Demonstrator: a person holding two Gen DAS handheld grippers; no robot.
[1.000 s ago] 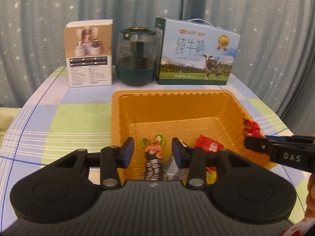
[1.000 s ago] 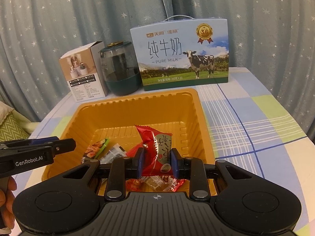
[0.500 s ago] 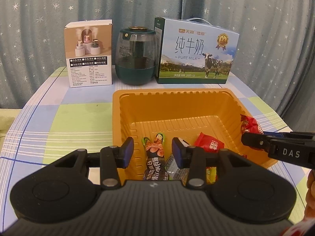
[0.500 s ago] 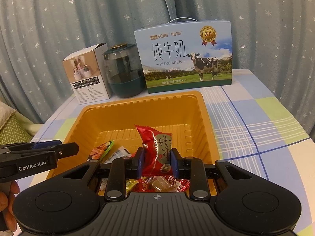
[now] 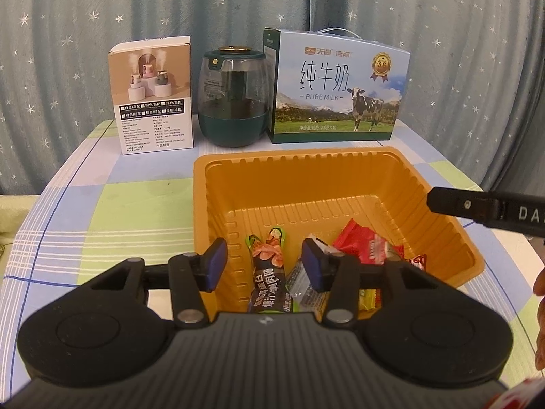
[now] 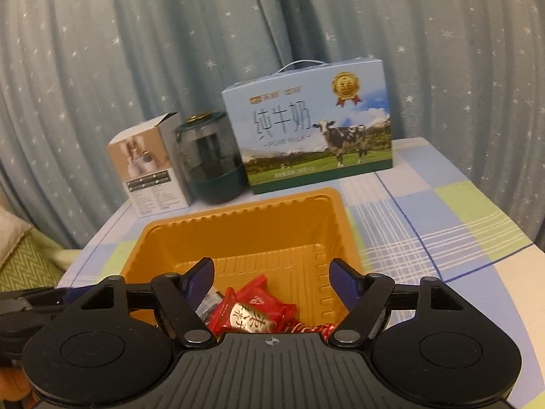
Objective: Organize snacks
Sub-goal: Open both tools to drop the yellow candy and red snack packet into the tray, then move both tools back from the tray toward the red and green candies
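Deep orange ribbed plastic tray (image 5: 327,184) | red foil snack packet (image 6: 250,317) with silver patch | black-and-green snack stick wrapper (image 5: 269,272) | checked tablecloth (image 5: 112,211), pale blue, lime green, white stripes | grey-blue curtain (image 5: 85,17), white stars | sky-blue milk carton box (image 5: 337,92), black-and-white cow, green meadow | dark green smoky-glass jar (image 5: 233,102) | beige-and-white small cardboard box (image 5: 153,99) | black grippers' blue fingertips (image 5: 218,262)

A home room: star-print curtains (image 5: 85,34) behind a checked tablecloth (image 5: 102,211), milk carton (image 5: 337,88) and humidifier box (image 5: 153,95).
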